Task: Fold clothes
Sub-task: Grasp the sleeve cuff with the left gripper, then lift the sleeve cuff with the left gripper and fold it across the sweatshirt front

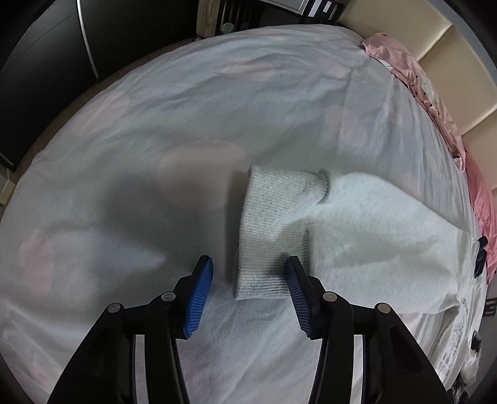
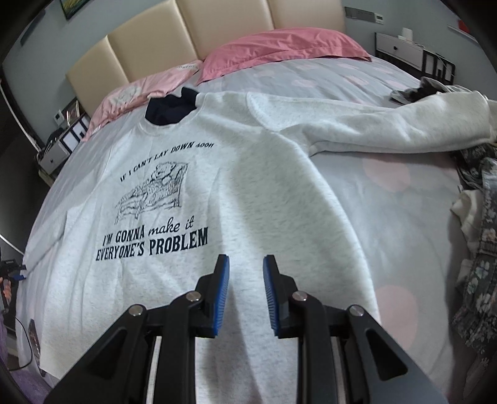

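Sweatshirt (image 2: 248, 192), pale grey, spread flat on bed cover (image 2: 388, 192), printed chest up, neck toward pink pillows (image 2: 279, 49). Left gripper (image 1: 248, 273) over ribbed cuff (image 1: 273, 230) of one sleeve, blue pads apart, one on either side of cuff end, not pressing. Right gripper (image 2: 245, 295) above lower front of sweatshirt, pads parted narrowly, nothing held between. Floral garment (image 2: 478, 248) heaped at far right.

A bed sheet (image 2: 388, 102) dotted with pale pink spots covers the bed, with pink pillows (image 2: 279, 46) against a cream padded headboard (image 2: 217, 25) and a dark wardrobe (image 1: 46, 46) beside it.
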Tool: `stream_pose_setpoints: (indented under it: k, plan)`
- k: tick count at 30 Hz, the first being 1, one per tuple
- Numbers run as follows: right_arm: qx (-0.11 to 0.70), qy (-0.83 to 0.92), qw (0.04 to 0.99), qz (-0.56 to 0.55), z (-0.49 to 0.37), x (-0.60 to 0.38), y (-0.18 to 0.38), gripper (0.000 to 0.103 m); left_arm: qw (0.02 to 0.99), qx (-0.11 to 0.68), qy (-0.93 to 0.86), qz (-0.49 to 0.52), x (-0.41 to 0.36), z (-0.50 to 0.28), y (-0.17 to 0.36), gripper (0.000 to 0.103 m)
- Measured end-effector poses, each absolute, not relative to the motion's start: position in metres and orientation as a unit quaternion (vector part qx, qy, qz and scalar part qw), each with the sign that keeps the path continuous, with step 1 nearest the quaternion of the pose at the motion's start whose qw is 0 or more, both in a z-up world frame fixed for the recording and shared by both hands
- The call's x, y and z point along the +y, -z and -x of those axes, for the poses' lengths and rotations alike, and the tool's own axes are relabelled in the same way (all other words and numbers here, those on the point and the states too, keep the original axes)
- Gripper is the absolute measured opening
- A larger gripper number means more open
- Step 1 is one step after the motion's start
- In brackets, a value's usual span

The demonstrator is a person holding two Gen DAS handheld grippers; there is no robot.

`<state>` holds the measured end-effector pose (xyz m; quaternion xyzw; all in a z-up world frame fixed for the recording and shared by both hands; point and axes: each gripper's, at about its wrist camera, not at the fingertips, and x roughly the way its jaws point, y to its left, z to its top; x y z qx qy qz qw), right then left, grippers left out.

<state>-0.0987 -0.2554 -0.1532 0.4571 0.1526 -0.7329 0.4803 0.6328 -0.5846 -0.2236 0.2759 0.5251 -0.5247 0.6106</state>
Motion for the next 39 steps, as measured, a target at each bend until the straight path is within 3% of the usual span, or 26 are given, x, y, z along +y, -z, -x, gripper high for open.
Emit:
stream_pose_setpoints:
  k: [4, 9, 12, 25, 31, 35, 39]
  plan:
    - [0.161, 0.731, 0.474, -0.464, 0.102, -0.260, 0.164, 0.022, 0.630, 0.512, 0.517, -0.272, -0.582, -0.623, 0.224, 0.048]
    - [0.138, 0.731, 0.459, -0.485, 0.117, -0.256, 0.172, 0.022, 0.636, 0.495, 0.520, -0.283, -0.579, -0.607, 0.212, 0.021]
    - [0.124, 0.732, 0.457, -0.489, 0.121, -0.252, 0.171, 0.022, 0.639, 0.493, 0.526, -0.270, -0.575, -0.603, 0.195, 0.013]
    - [0.126, 0.724, 0.493, -0.466, 0.109, -0.254, 0.158, 0.022, 0.567, 0.438, 0.662, -0.219, -0.549, -0.518, 0.043, 0.007]
    - [0.170, 0.716, 0.496, -0.461, 0.104, -0.268, 0.156, 0.022, 0.517, 0.391, 0.732, -0.207, -0.554, -0.447, -0.026, 0.004]
    - [0.185, 0.710, 0.520, -0.438, 0.103, -0.283, 0.146, 0.022, 0.501, 0.355, 0.753, -0.237, -0.560, -0.394, -0.058, 0.004]
    - [0.174, 0.696, 0.547, -0.431, 0.103, -0.285, 0.147, 0.022, 0.508, 0.355, 0.733, -0.280, -0.563, -0.370, -0.055, 0.007]
